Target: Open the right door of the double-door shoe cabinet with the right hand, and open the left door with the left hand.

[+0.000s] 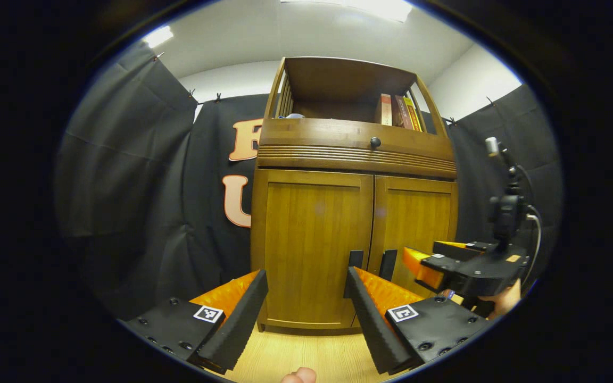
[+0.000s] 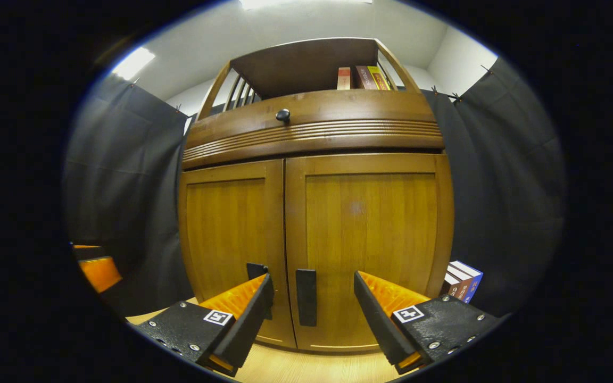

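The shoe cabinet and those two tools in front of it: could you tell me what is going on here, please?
A person holds a hand-held gripper in each hand before a wooden shoe cabinet whose two doors are both shut. The right hand-held gripper is open, its fingers either side of the right door's handle, not yet gripping. The left hand-held gripper is open too, facing the left door, short of its handle.

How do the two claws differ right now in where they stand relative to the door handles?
The right claw straddles the right door's handle, which sits between its open fingers. The left claw is open too, but the left handle lies just beyond its right finger, not between the two. The right claw looks nearer the cabinet; the left hangs back. Neither grips a handle, and both doors are shut.
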Demonstrator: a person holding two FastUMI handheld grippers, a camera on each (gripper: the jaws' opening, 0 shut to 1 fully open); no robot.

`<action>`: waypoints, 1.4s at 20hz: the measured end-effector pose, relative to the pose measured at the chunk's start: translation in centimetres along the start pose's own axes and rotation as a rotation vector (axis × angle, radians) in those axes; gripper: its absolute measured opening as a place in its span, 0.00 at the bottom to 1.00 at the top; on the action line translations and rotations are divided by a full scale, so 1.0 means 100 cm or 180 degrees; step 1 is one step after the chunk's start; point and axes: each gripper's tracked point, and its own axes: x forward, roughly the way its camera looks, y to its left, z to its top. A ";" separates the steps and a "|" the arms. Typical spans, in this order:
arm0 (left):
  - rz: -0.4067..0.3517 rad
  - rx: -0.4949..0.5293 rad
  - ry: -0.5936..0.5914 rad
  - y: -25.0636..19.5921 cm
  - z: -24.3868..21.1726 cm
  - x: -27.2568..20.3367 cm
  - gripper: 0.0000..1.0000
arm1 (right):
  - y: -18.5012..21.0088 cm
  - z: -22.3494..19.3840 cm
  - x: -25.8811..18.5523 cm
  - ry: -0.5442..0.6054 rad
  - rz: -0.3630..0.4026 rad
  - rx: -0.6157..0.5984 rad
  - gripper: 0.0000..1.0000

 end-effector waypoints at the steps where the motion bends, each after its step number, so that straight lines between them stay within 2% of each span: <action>1: 0.0030 -0.0003 -0.0001 0.003 -0.001 -0.002 0.96 | -0.002 -0.008 0.015 0.0022 -0.0010 -0.0014 0.94; 5: 0.0206 -0.0039 0.0034 0.023 -0.007 -0.015 0.99 | 0.001 -0.038 0.052 0.0130 -0.0054 -0.0058 0.94; 6: 0.0229 -0.0077 0.0055 0.027 -0.009 -0.018 0.99 | 0.001 -0.043 0.060 0.0146 -0.0068 -0.0080 1.00; 7: 0.0218 -0.0091 0.0078 0.029 -0.011 -0.019 0.96 | -0.001 -0.046 0.064 0.0157 -0.0100 -0.0109 0.93; 8: 0.0224 -0.0091 0.0067 0.031 -0.011 -0.020 0.94 | -0.001 -0.049 0.068 0.0157 -0.0130 -0.0131 1.00; 9: 0.0258 -0.0075 0.0037 0.037 -0.009 -0.022 0.97 | -0.002 -0.050 0.072 0.0158 -0.0149 -0.0126 1.00; 11: 0.0294 -0.0009 -0.0018 0.042 -0.006 -0.026 0.94 | 0.000 -0.049 0.082 0.0134 -0.0166 -0.0039 1.00; 12: 0.0303 0.0022 -0.0037 0.043 -0.005 -0.025 0.95 | 0.000 -0.048 0.086 0.0120 -0.0187 0.0007 0.93; 14: 0.0310 0.0054 -0.0039 0.044 -0.005 -0.024 0.95 | -0.005 -0.048 0.086 0.0092 -0.0301 0.0025 0.89; 15: 0.0303 0.0052 -0.0034 0.042 -0.006 -0.023 0.97 | -0.004 -0.050 0.087 0.0081 -0.0307 0.0029 0.84; 16: 0.0291 0.0036 -0.0026 0.041 -0.008 -0.022 0.99 | -0.002 -0.047 0.086 0.0031 -0.0290 0.0051 0.83; 17: 0.0267 0.0015 -0.0008 0.037 -0.009 -0.020 0.99 | 0.000 -0.049 0.089 0.0038 -0.0268 0.0054 0.92; 21: 0.0213 0.0007 0.0034 0.032 -0.014 -0.017 0.96 | 0.015 -0.057 0.092 0.0138 -0.0101 0.0118 0.43; 23: 0.0199 0.0006 0.0034 0.029 -0.014 -0.017 0.96 | 0.014 -0.057 0.090 0.0145 -0.0058 0.0053 0.44; 24: 0.0194 0.0003 0.0027 0.029 -0.014 -0.017 0.94 | 0.015 -0.054 0.091 0.0110 -0.0018 0.0021 0.34; 25: 0.0191 0.0002 0.0021 0.029 -0.013 -0.017 0.94 | 0.017 -0.056 0.092 0.0168 0.0033 -0.0025 0.34; 26: 0.0186 -0.0002 0.0018 0.029 -0.012 -0.017 0.94 | 0.018 -0.057 0.091 0.0203 0.0062 -0.0073 0.43; 27: 0.0172 -0.0009 0.0013 0.028 -0.012 -0.017 0.94 | 0.017 -0.060 0.090 0.0238 0.0092 -0.0128 0.33; 28: 0.0160 -0.0017 0.0003 0.026 -0.011 -0.016 0.94 | 0.017 -0.060 0.089 0.0225 0.0124 -0.0161 0.33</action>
